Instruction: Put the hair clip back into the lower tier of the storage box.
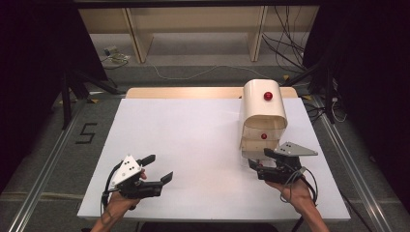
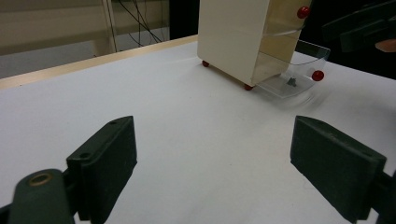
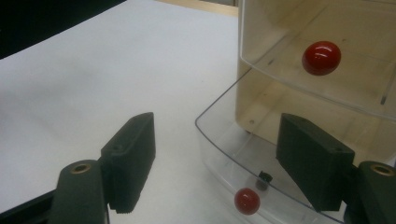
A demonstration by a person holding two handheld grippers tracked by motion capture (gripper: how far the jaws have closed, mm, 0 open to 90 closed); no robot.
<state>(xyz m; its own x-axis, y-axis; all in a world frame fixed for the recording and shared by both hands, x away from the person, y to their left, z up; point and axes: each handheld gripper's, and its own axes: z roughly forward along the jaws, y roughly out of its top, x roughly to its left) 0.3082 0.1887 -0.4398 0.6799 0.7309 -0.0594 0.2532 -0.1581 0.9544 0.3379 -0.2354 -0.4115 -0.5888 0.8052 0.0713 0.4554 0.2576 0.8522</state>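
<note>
In front of the cream drawer cabinet (image 1: 263, 113), at its lowest level, a clear bottom drawer (image 2: 299, 70) stands pulled out over the white table (image 1: 193, 145). The right gripper (image 1: 265, 162) hovers just before that drawer's front, its jaws spread wide and holding nothing; the drawer's red knob (image 3: 247, 200) sits low between them, not yet pinched. The left gripper (image 1: 157, 169) rests well to the left of the cabinet, its jaws likewise wide apart and empty.

Judgement on the step in hand: the right gripper is working the bottom drawer by its knob. To do it well, the jaws should drop slightly, centre on the knob, close squarely, and then move straight along the drawer's line of travel (any sideways pull would likely skew the light cabinet on its small red feet (image 2: 247, 87)).

Contents: the bottom drawer holds one small dark object (image 2: 292, 82), lying on its floor near the front; what it is cannot be told. The upper drawer (image 3: 327, 70), directly above and closed, carries its own red knob (image 3: 321, 57); nothing is discernible inside it. A third red knob (image 1: 268, 95) sits on the cabinet's rounded top front.
</note>
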